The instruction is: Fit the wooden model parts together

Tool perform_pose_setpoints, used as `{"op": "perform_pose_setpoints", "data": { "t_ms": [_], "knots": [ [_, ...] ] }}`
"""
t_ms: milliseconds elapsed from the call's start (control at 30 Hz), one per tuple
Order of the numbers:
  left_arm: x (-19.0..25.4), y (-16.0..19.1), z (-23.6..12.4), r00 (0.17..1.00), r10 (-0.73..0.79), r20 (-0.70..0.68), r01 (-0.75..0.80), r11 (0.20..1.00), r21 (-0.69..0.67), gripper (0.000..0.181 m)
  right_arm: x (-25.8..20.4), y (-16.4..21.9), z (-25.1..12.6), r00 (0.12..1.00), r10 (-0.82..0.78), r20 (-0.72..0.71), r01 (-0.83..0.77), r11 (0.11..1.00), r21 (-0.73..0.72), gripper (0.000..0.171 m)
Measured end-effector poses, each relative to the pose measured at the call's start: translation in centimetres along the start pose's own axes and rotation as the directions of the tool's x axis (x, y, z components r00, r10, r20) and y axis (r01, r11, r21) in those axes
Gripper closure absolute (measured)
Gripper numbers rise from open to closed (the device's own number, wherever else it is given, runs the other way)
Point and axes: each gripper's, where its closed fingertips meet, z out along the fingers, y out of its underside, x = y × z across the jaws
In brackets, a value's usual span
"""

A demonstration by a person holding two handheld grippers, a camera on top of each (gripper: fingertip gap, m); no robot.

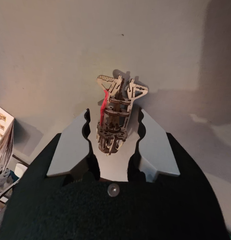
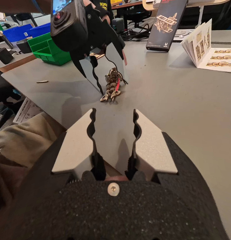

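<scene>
A partly built wooden model [image 1: 113, 120], a ribbed fuselage with two pale tail-like pieces and a red band along one side, lies on the grey table [image 1: 125, 39]. My left gripper [image 1: 114, 110] is open and points down over it, with one finger on each side and gaps between the fingers and the wood. In the right wrist view the model [image 2: 112, 84] lies mid-table under the left gripper [image 2: 114, 88], whose fingertips [image 2: 101, 91] reach down near the tabletop. My right gripper [image 2: 114, 111] is open and empty, just short of the model's tail end.
A small loose wooden strip [image 2: 42, 81] lies on the table [image 2: 177, 103] at the left. A green bin [image 2: 47, 52] and blue bins [image 2: 21, 32] stand at the back left. A black kit box [image 2: 165, 26] and an open instruction booklet [image 2: 209, 52] stand at the back right.
</scene>
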Motion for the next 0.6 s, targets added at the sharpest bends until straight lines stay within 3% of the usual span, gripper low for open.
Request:
{"op": "perform_pose_setpoints", "data": {
  "t_ms": [267, 367, 467, 600],
  "knots": [
    [0.7, -0.2, 0.2, 0.991, -0.104, -0.081, 0.104, 0.995, -0.007, 0.116, 0.1, 0.1, 2.1, 0.989, -0.024, 0.148, 0.036, 0.996, -0.083, 0.111],
    [1.0, -0.2, 0.3, 0.981, -0.136, -0.138, 0.135, 0.991, -0.016, 0.131, 0.0, 0.2, 2.6, 0.980, -0.005, 0.199, 0.028, 0.993, -0.115, 0.109],
    [0.9, 0.0, 0.3, 0.975, -0.157, -0.157, 0.157, 0.987, -0.018, 0.135, 0.1, -0.2, 3.0, 0.974, 0.018, 0.225, 0.005, 0.995, -0.104, 0.109],
    [0.9, -0.9, -1.0, 0.930, -0.276, -0.241, 0.308, 0.945, 0.106, 0.135, 0.1, -0.7, 3.5, 0.970, 0.024, 0.240, -0.002, 0.996, -0.091, 0.109]
  ]
}}
